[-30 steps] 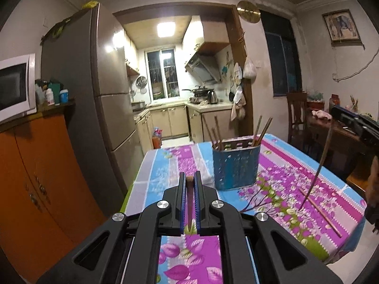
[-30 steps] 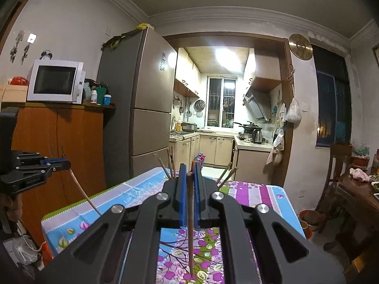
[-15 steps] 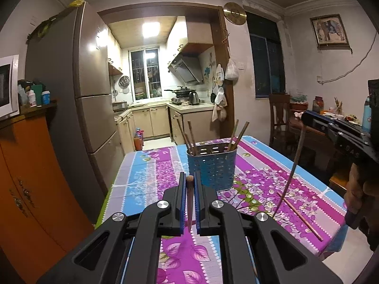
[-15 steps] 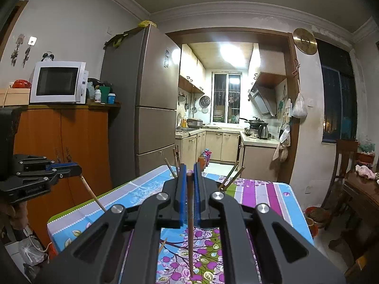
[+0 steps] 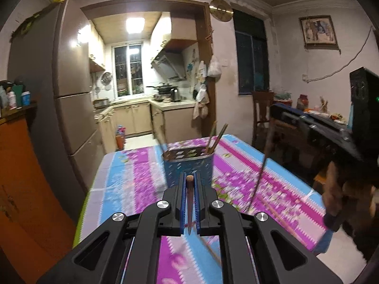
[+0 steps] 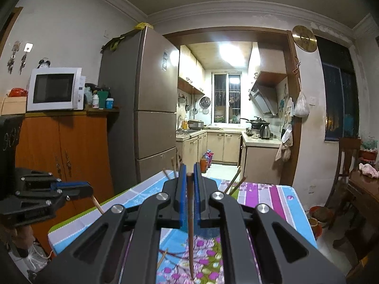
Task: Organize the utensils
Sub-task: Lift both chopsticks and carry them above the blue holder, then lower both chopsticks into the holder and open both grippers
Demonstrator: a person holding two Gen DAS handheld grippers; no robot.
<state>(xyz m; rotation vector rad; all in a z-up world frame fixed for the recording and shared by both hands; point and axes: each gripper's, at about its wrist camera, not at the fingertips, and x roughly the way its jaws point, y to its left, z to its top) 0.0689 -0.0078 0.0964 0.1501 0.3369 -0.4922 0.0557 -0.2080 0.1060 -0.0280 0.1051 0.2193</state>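
Left gripper (image 5: 189,203), seen from its own wrist cam: blue pads clamped on a brown chopstick (image 5: 189,201), blunt end up, pointed tip hanging below the jaws. Right gripper (image 6: 188,196), own cam: likewise clamped on a second chopstick (image 6: 190,224), held near-vertical, its tip down over the tablecloth. Each gripper also shows in the other's view: right gripper at far right of the left cam, gripped by a hand (image 5: 341,191), w/ its stick slanting down toward the cloth; left gripper at lower left of the right cam, its stick poking out below the pads. Blue perforated utensil holder (image 5: 188,165) stands upright on the table just beyond the left gripper's tips; several chopsticks (image 5: 214,137) lean out of it at both sides. In the right cam only those stick ends show above the gripper body. One more loose chopstick (image 5: 279,217) lies flat on the cloth, right of the holder, near the table edge. Table (image 5: 118,182) carries a striped pink/blue/purple floral cloth. Surroundings: grey fridge (image 6: 144,104) at left, orange wooden cabinet (image 6: 66,146) w/ white microwave (image 6: 55,92) on top, lit kitchen through the doorway behind, wooden chair (image 5: 261,108) at right.
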